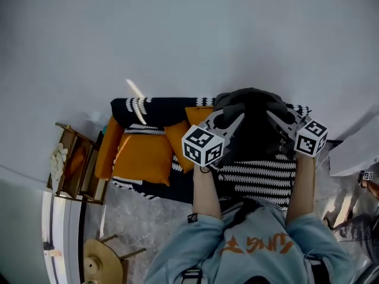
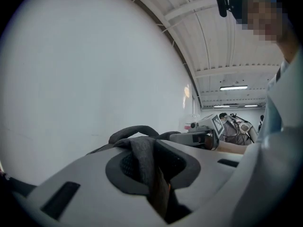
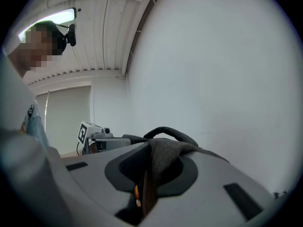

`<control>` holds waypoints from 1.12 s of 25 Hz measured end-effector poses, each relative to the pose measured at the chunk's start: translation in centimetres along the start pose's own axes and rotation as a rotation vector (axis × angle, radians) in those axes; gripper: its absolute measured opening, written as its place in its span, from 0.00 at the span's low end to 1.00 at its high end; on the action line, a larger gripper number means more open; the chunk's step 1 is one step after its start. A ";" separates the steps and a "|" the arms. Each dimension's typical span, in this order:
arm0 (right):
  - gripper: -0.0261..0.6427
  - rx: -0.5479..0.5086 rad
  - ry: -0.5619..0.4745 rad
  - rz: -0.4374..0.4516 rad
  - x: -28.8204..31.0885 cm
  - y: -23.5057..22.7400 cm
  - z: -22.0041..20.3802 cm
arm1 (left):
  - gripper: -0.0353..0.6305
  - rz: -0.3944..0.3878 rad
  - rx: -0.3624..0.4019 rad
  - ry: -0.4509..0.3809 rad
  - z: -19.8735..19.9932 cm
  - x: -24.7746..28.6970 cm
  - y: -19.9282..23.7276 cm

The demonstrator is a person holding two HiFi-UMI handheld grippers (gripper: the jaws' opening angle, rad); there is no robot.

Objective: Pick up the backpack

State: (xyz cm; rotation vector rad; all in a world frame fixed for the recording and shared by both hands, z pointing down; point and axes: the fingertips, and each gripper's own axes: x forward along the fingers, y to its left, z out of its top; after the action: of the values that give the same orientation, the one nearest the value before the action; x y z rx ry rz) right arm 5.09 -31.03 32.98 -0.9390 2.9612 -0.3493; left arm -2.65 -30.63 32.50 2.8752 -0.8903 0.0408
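The backpack (image 1: 253,112) is dark grey to black and hangs in front of me, above the sofa, held between both grippers. On its left side, my left gripper (image 1: 233,118) is shut on a grey fabric strap (image 2: 141,152), which is pinched between the jaws of the left gripper (image 2: 150,176). From the right side, my right gripper (image 1: 277,116) is shut on another strap (image 3: 165,156), and that fabric fills the jaws of the right gripper (image 3: 147,179). Each gripper view shows the other gripper beyond the bag's top handle (image 3: 171,132). The bag's lower part is hidden by my arms.
Under the bag stands a sofa (image 1: 155,106) with a black-and-white striped cover and orange cushions (image 1: 142,158). A wooden side table (image 1: 76,165) stands left of it, a round stool (image 1: 98,260) nearer me. A plain white wall lies ahead. Another person (image 1: 370,187) is at the right edge.
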 end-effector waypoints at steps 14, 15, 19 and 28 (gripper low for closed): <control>0.12 -0.071 -0.049 0.001 -0.4 0.2 2.9 | 0.14 -0.010 0.065 -0.054 2.9 0.4 -0.4; 0.12 -0.068 -0.049 -0.002 -0.4 0.2 2.8 | 0.14 -0.010 0.062 -0.055 2.9 0.3 -0.4; 0.12 -0.064 -0.046 -0.013 -0.3 0.3 2.7 | 0.14 -0.017 0.055 -0.056 2.8 0.1 -0.2; 0.12 -0.077 -0.049 -0.029 -0.8 0.2 2.5 | 0.14 -0.036 0.055 -0.058 2.6 0.5 -0.5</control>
State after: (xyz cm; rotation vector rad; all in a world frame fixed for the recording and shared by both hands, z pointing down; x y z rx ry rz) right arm 5.84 -30.94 30.43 -0.9836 2.9385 -0.2108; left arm -1.98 -30.85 29.90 2.9561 -0.8607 -0.0217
